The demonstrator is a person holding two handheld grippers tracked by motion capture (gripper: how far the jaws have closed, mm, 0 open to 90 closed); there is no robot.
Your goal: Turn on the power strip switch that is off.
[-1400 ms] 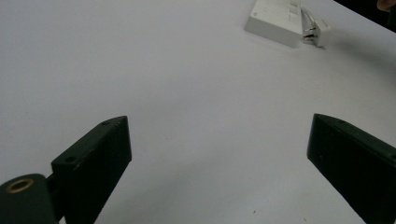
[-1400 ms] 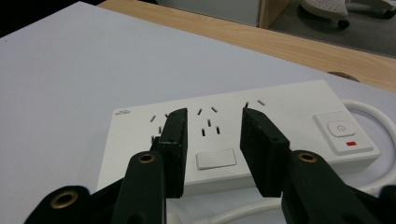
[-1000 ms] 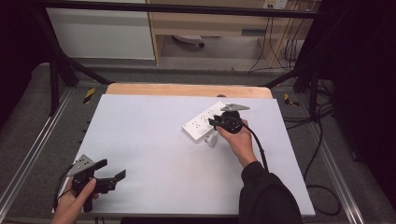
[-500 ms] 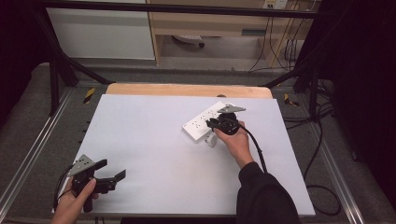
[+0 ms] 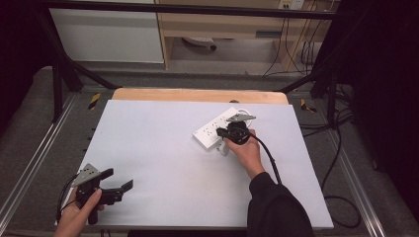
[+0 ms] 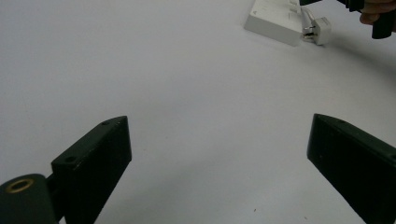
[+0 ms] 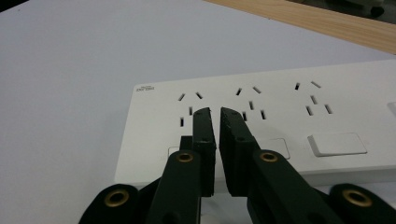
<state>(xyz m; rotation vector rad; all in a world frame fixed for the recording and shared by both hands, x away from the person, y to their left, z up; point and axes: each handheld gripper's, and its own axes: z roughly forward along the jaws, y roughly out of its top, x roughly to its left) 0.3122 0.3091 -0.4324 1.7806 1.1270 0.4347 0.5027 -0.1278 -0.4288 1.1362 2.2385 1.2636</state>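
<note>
A white power strip point(image 5: 212, 131) lies slantwise at the back right of the white table top point(image 5: 163, 163). In the right gripper view the power strip point(image 7: 289, 107) shows rows of socket slots and flat switches. My right gripper point(image 7: 215, 114) hovers just above its near end; its jaws have just been closing and stand shut with nothing between them. In the high view the right gripper point(image 5: 221, 133) points left over the strip. A white plug point(image 6: 320, 33) lies beside the strip point(image 6: 273, 21). My left gripper point(image 5: 118, 178) rests open at the front left corner, empty point(image 6: 219, 135).
A wooden table edge point(image 5: 197, 95) runs along the back of the white top. Black frame rails and cables point(image 5: 341, 197) lie on the floor to the right. A white cabinet point(image 5: 106, 34) stands behind the table.
The right gripper's jaws have closed and it has shifted slightly left and nearer over the power strip. The left gripper has stayed where it was.
</note>
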